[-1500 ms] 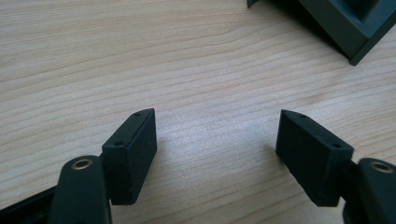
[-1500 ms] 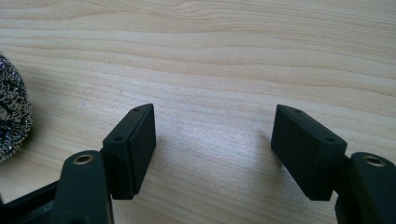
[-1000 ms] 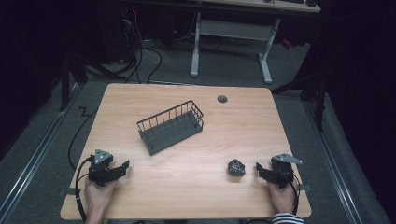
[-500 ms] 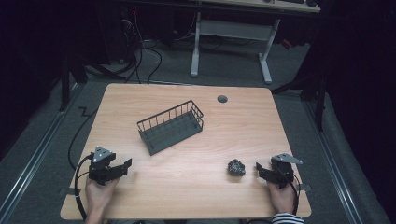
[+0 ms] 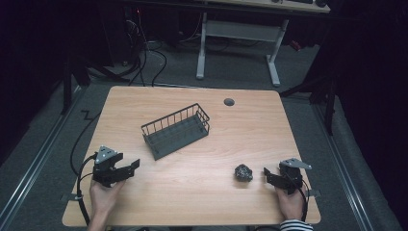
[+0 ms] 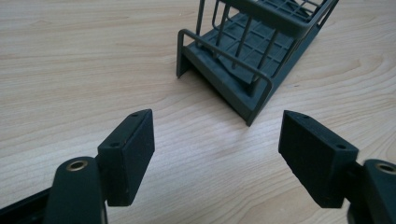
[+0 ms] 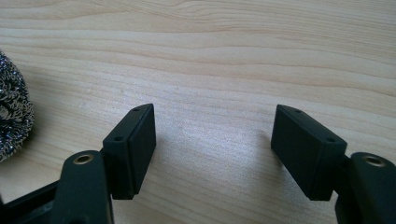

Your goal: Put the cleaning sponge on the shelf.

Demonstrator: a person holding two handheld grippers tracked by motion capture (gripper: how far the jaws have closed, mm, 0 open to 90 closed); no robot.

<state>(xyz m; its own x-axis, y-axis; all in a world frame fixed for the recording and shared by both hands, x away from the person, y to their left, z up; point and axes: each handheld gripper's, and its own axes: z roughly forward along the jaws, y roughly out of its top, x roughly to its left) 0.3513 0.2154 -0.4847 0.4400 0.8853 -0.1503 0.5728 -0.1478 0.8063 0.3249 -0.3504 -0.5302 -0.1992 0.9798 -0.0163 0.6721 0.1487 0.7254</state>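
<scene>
Inspector: Two grippers are recorded at the near edge of the wooden table [image 5: 250, 130], each held in a hand. The left gripper [image 5: 129, 166] is seen with jaws spread wide and nothing between them; the right gripper [image 5: 267, 175] likewise stands wide and empty.

Clerk: And the item to be handled?

Inspector: One steel-wool scouring ball [image 5: 243, 172] is noted on the bare table, just beside the right gripper and apart from it. In the right gripper view the scouring ball [image 7: 13, 109] lies off to the left of the jaws, not between them. The wire basket [image 5: 176, 130] stands well apart, toward the table's middle, and is faced by the left gripper [image 6: 219, 154].

Clerk: Handling properties?

Inspector: The ball is judged light, springy and compressible, with a rough coiled surface that should not slip against the pads. Breakage is not expected, though strands could snag. A grasp across its widest middle is advised, closed enough to compress it slightly. The basket [image 6: 252, 51] is judged stiff and light.
</scene>
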